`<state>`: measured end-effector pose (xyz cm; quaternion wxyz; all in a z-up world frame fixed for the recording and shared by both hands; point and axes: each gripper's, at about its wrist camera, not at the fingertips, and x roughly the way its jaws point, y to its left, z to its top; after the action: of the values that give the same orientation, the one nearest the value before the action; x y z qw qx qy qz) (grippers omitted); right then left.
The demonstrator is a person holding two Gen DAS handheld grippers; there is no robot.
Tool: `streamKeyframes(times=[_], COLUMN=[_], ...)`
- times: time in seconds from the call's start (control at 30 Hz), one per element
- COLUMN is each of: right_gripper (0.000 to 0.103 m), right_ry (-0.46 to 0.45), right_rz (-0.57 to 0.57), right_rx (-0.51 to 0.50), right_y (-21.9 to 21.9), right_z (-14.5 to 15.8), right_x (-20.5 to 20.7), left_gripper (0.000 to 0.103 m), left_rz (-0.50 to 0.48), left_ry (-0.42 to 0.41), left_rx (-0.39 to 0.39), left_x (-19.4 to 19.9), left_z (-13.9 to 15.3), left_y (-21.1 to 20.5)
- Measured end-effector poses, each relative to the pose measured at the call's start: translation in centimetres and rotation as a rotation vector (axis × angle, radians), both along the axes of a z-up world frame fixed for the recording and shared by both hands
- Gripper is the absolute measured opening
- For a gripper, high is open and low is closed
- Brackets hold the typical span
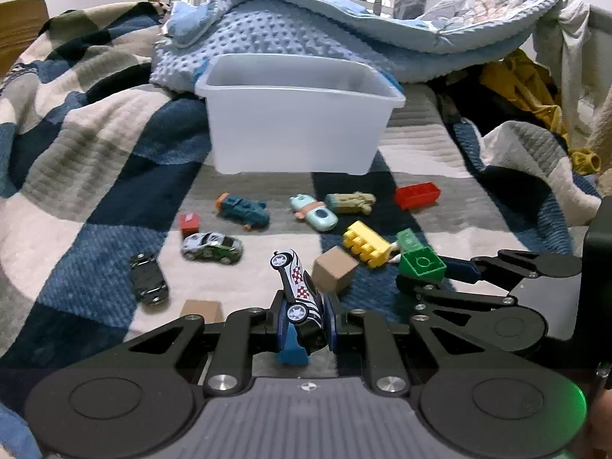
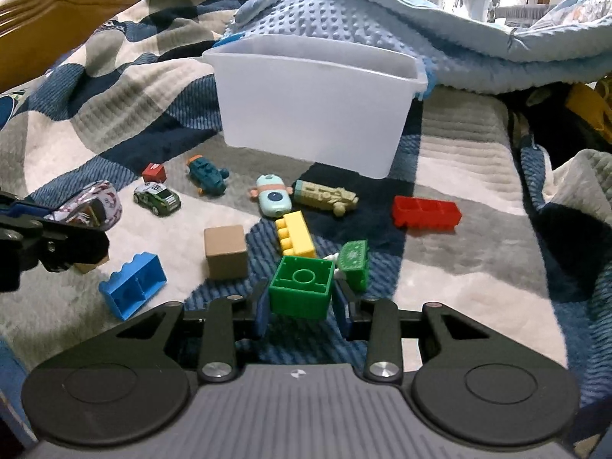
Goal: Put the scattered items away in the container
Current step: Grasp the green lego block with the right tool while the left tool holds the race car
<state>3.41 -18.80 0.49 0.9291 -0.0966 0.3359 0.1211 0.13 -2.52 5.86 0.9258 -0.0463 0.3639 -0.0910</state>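
Checked in navy, grey and cream, the quilt (image 1: 95, 176) covers a bed where toys lie scattered in front of a translucent white plastic bin (image 1: 298, 126), with a dotted pale-blue blanket (image 1: 290, 34) heaped behind it. From what I can see of the bin's inside, nothing is in it yet, though its floor is hidden from here. The left gripper (image 1: 304, 315) is clamped on a white toy racing car (image 1: 296, 287), nose tilted upward, lifted clear of the quilt. The right gripper (image 2: 300, 306) has its pads pressed to the sides of a green building block (image 2: 301, 287), open underside facing up. So two pieces are in hand, and I'd say the tidying has barely begun. Left on the quilt are a yellow brick (image 2: 294, 233), red brick (image 2: 426, 212), blue brick (image 2: 134, 290), a cardboard cube (image 2: 225, 250), a green-and-white car (image 2: 157, 197), a black car (image 1: 147, 279), a teal vehicle (image 2: 206, 176), a tan vehicle (image 2: 325, 195) and a pale-blue toy (image 2: 271, 197).
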Motion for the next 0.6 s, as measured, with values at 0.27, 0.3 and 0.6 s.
streamKeyframes(times=[0.27, 0.3, 0.6], right_gripper=[0.038, 0.038, 0.038], right_ry=[-0.035, -0.041, -0.088], right_rz=[0.007, 0.010, 0.023], right_rx=[-0.049, -0.056, -0.079], right_y=[-1.1, -1.1, -1.6], right_z=[2.0, 2.3, 4.7], right_x=[1.3, 1.6, 4.7], left_gripper=[0.022, 0.022, 0.022], left_rz=[-0.040, -0.045, -0.069], left_ry=[-0.011, -0.017, -0.084], left_rx=[-0.027, -0.031, -0.076], left_x=[2.6, 3.1, 9.1], left_z=[2.0, 2.5, 6.7], left_y=[-0.8, -0.9, -1.1])
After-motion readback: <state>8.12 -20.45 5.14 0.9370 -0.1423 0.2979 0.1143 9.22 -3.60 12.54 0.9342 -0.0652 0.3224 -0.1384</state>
